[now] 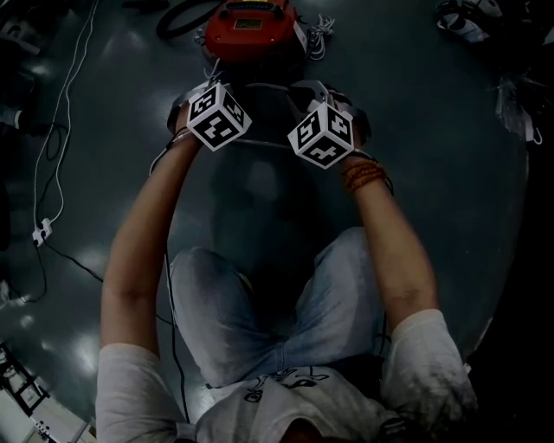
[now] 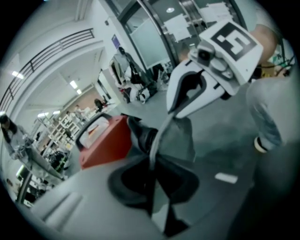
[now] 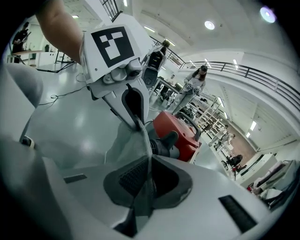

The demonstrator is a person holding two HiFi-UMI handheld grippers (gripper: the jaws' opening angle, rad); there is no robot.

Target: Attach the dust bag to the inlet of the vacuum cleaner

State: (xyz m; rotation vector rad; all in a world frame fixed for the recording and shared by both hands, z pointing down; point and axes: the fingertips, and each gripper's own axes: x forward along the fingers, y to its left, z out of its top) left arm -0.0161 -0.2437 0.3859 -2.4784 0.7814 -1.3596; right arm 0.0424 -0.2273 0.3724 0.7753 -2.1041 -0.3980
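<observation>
Dust bag (image 3: pixel 123 140) sits near the vacuum (image 1: pixel 251 26) inlet (image 3: pixel 161 143), its rim pinched in the nearly closed jaws of left gripper (image 2: pixel 152 161) and right gripper (image 3: pixel 149 161). We judge this the approach; next, slide the mouth squarely over the inlet.

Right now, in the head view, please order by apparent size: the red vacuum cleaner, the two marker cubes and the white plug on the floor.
1. red vacuum cleaner, although the frame's top cuts it off.
2. left marker cube and right marker cube: alike, not ranked.
3. white plug, the smallest.
</observation>
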